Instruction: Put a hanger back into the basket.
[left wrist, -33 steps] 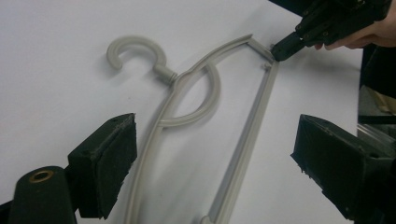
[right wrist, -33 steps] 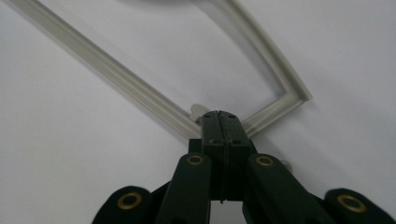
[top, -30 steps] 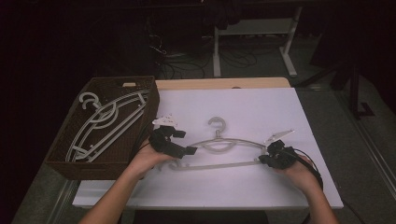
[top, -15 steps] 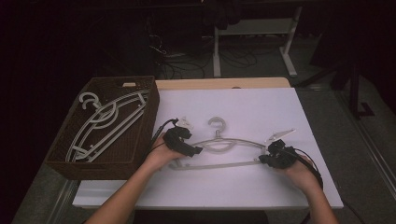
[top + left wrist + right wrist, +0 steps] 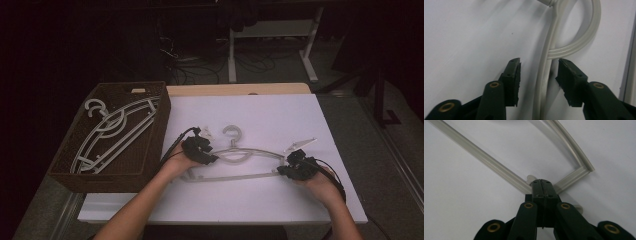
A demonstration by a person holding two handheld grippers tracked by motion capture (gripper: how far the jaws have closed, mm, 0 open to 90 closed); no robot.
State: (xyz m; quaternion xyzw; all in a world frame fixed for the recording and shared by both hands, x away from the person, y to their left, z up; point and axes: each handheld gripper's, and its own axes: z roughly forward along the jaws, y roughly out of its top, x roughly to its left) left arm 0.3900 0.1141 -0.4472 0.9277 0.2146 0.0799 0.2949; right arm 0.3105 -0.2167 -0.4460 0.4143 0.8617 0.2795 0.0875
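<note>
A pale plastic hanger (image 5: 250, 152) lies flat on the white table top (image 5: 280, 115), hook pointing away from me. My left gripper (image 5: 212, 159) sits low at its left shoulder. In the left gripper view the jaws (image 5: 539, 72) straddle the hanger's arm (image 5: 544, 82), a gap showing on each side of it. These jaws have just been closing, and the pads do not press on the arm. My right gripper (image 5: 286, 167) is shut on the hanger's bottom bar (image 5: 486, 162) close to the right corner, its fingertips (image 5: 541, 182) tight together.
A dark woven basket (image 5: 165, 115) stands at the table's left edge, holding several more pale hangers (image 5: 115, 130). Beyond the table's far edge the floor is dark, with cables and a metal stand (image 5: 310, 60).
My left gripper has moved right and down onto the hanger's left shoulder, and its jaws have narrowed around the arm. The right gripper and the hanger have stayed put.
</note>
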